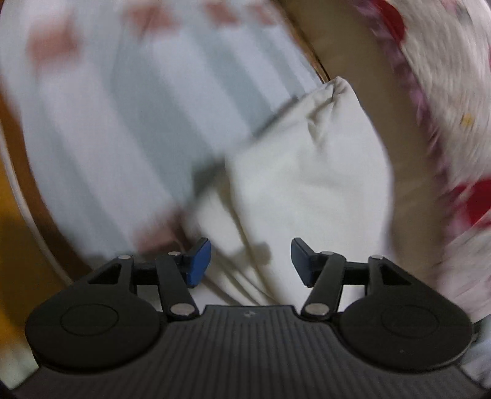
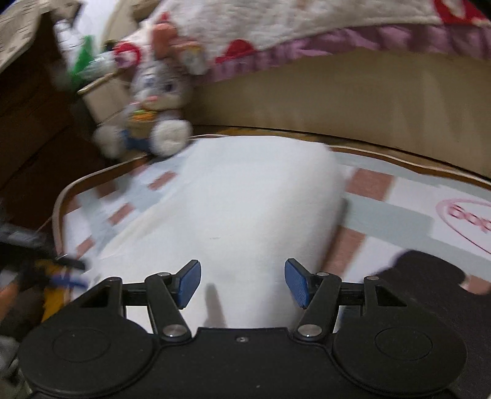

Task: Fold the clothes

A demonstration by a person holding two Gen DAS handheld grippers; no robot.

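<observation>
A white garment (image 1: 307, 172) lies folded into a thick pad on a checked mat (image 1: 107, 107) with pink and grey squares. My left gripper (image 1: 250, 261) hovers over its near end, blue pads apart, with creased folds of the cloth below the gap and no pad pressing on them. In the right wrist view the same white garment (image 2: 245, 199) stretches away from me as a smooth long shape. My right gripper (image 2: 242, 284) stands open over its near edge, nothing clamped between the pads. Both views are blurred by motion.
A plush rabbit (image 2: 153, 101) sits at the mat's far left corner beside a cardboard box (image 2: 104, 95). A floral blanket (image 2: 307, 24) hangs over a beige cushion (image 2: 353, 98) behind the mat (image 2: 383, 208). A dark cloth (image 2: 429, 276) lies at the near right.
</observation>
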